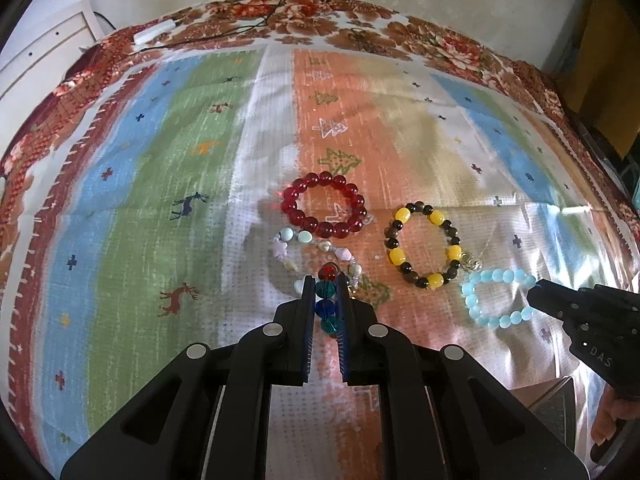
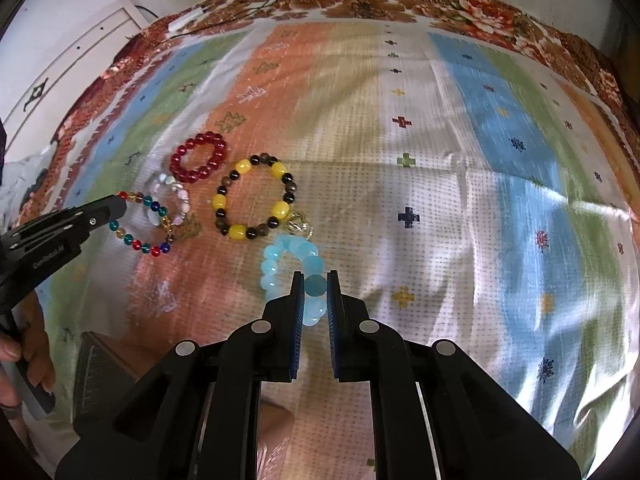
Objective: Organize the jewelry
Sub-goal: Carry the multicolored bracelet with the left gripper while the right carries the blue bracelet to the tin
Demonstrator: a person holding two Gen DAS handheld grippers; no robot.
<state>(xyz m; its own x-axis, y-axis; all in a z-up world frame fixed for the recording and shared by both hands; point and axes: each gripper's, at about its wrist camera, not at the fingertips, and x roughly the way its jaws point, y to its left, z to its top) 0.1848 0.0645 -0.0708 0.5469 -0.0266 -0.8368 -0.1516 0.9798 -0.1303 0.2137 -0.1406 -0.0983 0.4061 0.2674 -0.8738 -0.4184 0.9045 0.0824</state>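
Several bead bracelets lie on a striped cloth. My left gripper (image 1: 325, 280) is shut on the multicolour bead bracelet (image 1: 327, 300), which also shows in the right wrist view (image 2: 140, 220). My right gripper (image 2: 313, 276) is shut on the light blue bracelet (image 2: 292, 268), which also shows in the left wrist view (image 1: 498, 296). A red bracelet (image 1: 324, 210) lies farther back. A pale pastel bracelet (image 1: 316, 256) lies partly under the multicolour one. A yellow and dark bracelet (image 1: 424, 244) lies between the two grippers, with a small gold charm (image 1: 472, 262) beside it.
The striped patterned cloth (image 1: 200, 200) covers a table with a floral cloth (image 1: 360, 20) beneath. Thin black cables (image 1: 240, 30) and a white block (image 1: 154, 32) lie at the far edge. A dark box (image 2: 104, 376) sits near the front edge.
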